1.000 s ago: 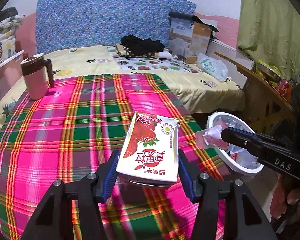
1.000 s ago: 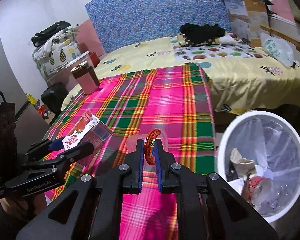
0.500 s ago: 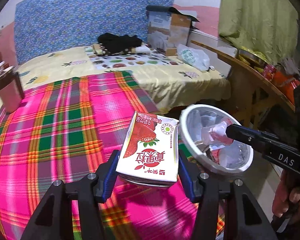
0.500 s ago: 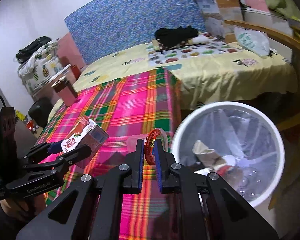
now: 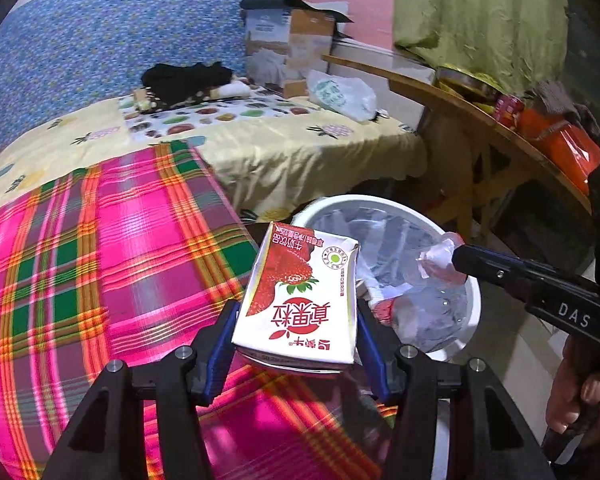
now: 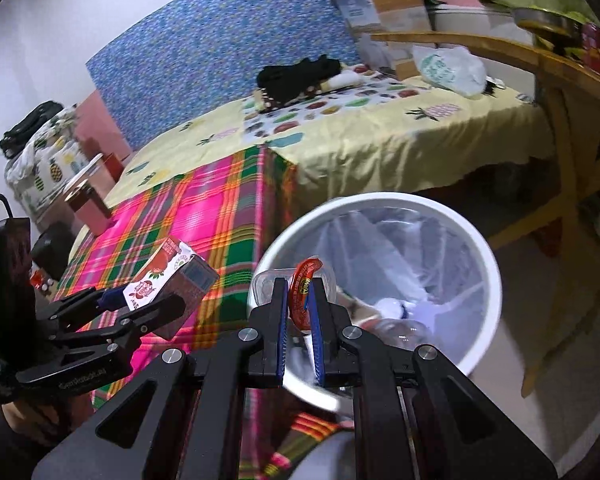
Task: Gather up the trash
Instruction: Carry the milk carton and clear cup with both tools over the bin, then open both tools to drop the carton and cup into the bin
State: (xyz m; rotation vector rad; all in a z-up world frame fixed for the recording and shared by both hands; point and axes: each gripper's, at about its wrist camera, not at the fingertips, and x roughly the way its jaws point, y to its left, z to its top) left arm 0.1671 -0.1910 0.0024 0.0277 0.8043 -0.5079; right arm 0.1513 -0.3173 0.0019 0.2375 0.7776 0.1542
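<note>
Both grippers swung from table to bin (image 6: 488, 264); left gripper (image 5: 296, 344) pinching carton (image 5: 300, 300) at rim, right gripper (image 6: 300, 316) pinching cup (image 6: 306, 290) above liner; release likely next

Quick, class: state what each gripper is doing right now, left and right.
Left gripper: shut on the strawberry milk carton.
Right gripper: shut on the clear plastic cup with the red lid.
</note>
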